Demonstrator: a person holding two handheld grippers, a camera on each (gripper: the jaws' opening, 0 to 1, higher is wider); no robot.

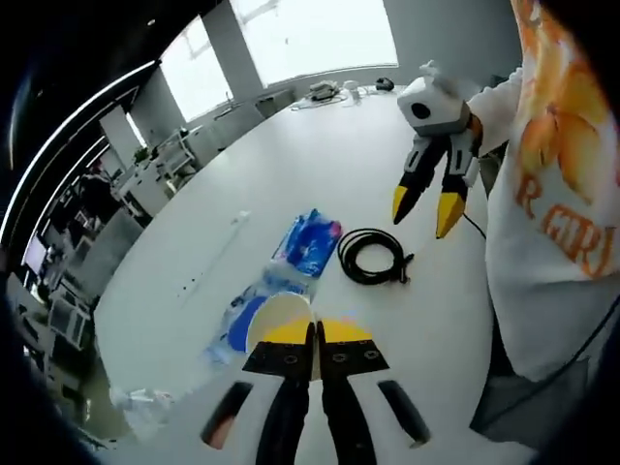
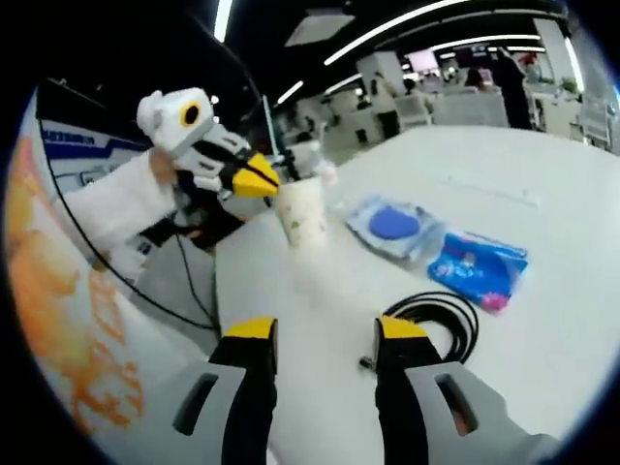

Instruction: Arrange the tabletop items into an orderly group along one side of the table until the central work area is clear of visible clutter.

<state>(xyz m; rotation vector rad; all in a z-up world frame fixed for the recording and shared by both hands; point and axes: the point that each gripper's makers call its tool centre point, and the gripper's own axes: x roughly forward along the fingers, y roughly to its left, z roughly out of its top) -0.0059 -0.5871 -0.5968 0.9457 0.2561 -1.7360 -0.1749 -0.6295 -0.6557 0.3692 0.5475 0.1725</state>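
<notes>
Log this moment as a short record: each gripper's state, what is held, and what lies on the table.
left gripper: shut on the rim of the paper cup, holding it above the table
right gripper: open, holds nothing, over the table edge
white table: coiled black cable; blue packet; clear bag with blue disc
person: white sleeve behind the left gripper

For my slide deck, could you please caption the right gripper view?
Left hand-held gripper grips a paper cup above the white table; right hand-held gripper open near a coiled black cable.
</notes>
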